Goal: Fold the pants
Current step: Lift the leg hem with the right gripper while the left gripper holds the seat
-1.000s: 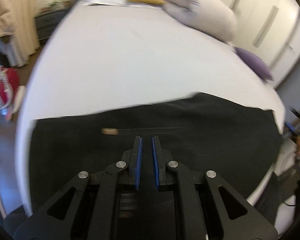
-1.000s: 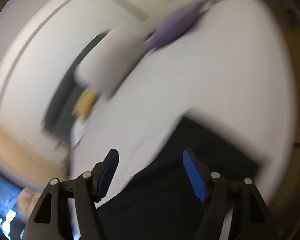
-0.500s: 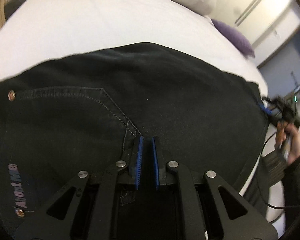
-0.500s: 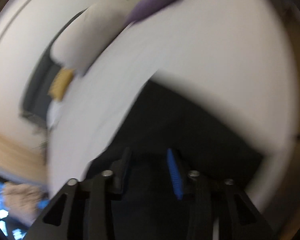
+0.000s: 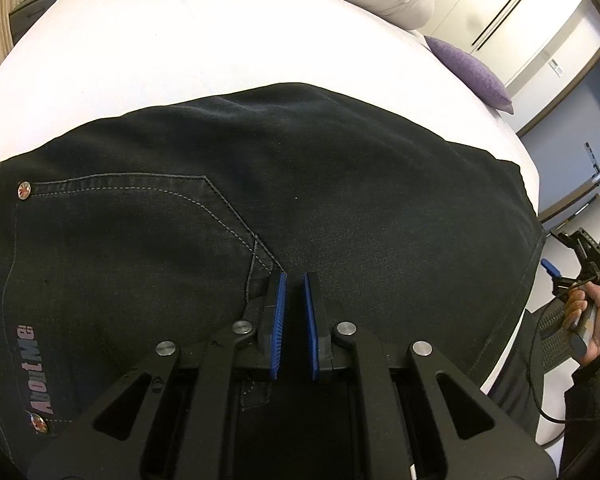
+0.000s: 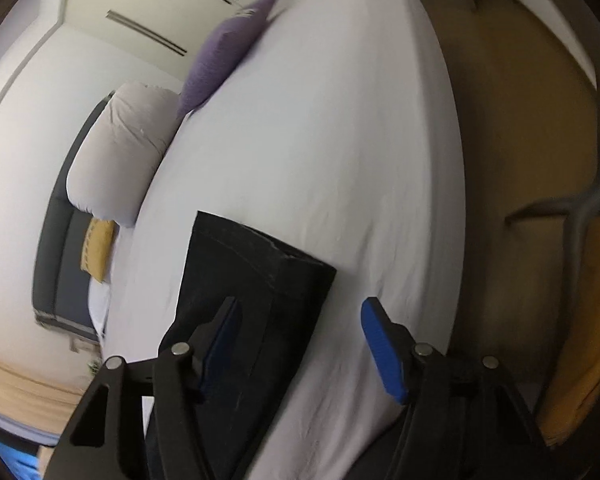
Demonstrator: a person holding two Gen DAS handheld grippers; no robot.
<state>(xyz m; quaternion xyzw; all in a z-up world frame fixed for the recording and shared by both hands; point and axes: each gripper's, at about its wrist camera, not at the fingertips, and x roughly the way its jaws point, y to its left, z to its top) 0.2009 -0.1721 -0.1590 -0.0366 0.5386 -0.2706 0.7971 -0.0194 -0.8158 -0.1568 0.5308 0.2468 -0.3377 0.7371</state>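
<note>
Now right gripper (image 6: 298, 312) jaws are opening wider above pants (image 6: 252, 280).

black pants (image 5: 340, 184), white bed (image 5: 172, 48), purple cushion (image 5: 470, 72)

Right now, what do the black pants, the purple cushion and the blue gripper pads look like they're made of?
Black pants: looks like denim, matte and slightly faded, with pale contrast stitching around a pocket and a metal rivet.
Purple cushion: soft woven or fleecy fabric, matte with a speckled nap; exact cloth unclear.
Blue pads on the left gripper: probably rubber or soft plastic, finely ribbed.
</note>
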